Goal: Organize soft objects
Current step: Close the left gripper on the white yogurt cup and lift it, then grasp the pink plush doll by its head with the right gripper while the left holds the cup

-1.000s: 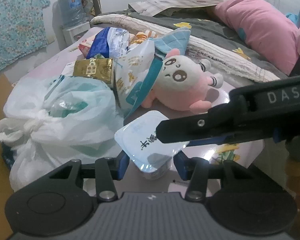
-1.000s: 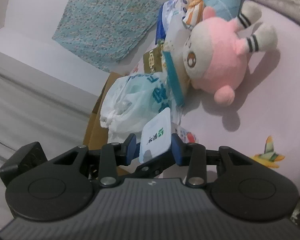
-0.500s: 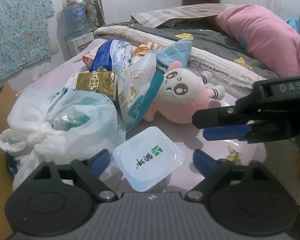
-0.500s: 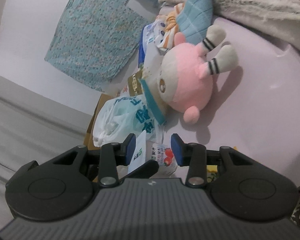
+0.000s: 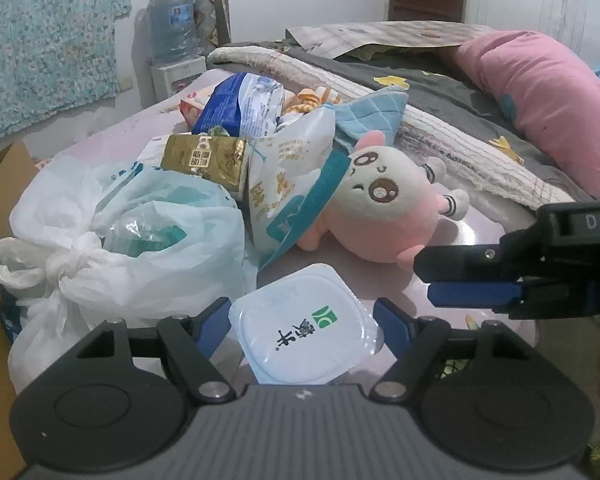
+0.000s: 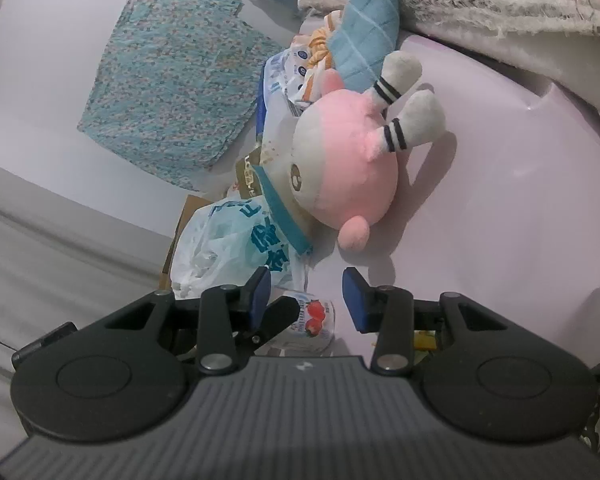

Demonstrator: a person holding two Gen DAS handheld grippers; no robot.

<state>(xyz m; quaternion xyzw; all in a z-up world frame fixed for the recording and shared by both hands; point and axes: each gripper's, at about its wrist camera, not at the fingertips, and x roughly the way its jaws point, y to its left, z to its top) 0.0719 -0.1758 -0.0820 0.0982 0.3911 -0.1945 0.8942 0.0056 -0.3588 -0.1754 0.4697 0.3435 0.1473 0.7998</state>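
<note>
Both of your tongs stood open: the left gripper point(image 5: 302, 322) straddled the yogurt cup point(image 5: 306, 330) without touching, the right gripper point(image 6: 306, 294) empty near the plush toy point(image 6: 348, 168).

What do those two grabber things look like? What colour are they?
Both are black plastic. The left gripper and right gripper each have a ribbed grey base, two round black discs, silver screws and blue finger pads. White letters "DAS" mark the right one's side, seen from the left camera.
</note>
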